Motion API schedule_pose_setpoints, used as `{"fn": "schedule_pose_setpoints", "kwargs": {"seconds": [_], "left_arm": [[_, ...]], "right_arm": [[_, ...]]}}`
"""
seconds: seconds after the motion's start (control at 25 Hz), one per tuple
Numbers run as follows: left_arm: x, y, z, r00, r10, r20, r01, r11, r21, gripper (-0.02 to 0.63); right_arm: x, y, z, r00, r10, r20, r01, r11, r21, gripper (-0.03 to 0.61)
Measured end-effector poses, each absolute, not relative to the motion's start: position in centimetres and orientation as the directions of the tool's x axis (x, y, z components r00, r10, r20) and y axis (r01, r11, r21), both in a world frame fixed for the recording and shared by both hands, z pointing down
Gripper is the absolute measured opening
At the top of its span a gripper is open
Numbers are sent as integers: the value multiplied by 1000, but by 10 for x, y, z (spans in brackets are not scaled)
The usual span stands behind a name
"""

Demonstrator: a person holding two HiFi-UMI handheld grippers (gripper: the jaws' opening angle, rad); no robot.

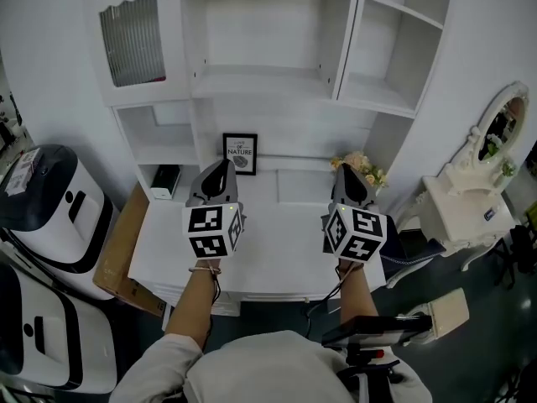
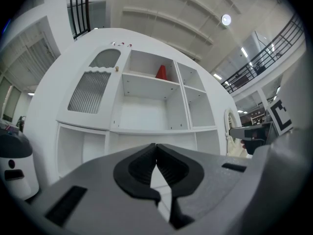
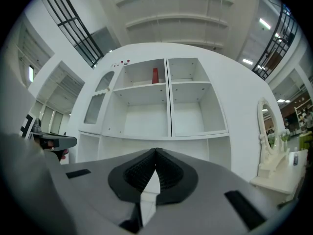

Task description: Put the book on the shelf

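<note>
Both jaw pairs pressed together, empty: left gripper point(image 2: 156, 147), right gripper point(image 3: 155, 152) above desk point(image 1: 277, 243). No book held; red thing point(image 3: 155, 75) on upper shelf point(image 3: 142, 87) maybe it, I can't tell. I'd locate book, spread jaws before reaching.

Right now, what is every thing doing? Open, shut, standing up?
Left gripper: shut, holding nothing.
Right gripper: shut, holding nothing.
Cabinet door: closed.
Picture: standing upright at the back of the desk.
Flowers: standing at the desk's back right.
Red thing: upright on the top shelf.
</note>
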State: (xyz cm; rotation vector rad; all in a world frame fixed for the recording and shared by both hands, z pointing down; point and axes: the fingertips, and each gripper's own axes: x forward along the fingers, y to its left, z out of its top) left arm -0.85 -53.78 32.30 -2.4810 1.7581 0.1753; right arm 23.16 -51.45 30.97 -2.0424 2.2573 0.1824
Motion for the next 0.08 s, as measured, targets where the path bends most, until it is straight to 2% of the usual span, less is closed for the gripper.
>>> {"fn": "schedule_pose_setpoints", "kwargs": {"seconds": [0.08], "left_arm": [[-6,-540,328,330,-934,-138,-943,-332,-8,9]], "right_arm": [[234,-516,313,-99,-985,-141,-995,95,28,21]]}}
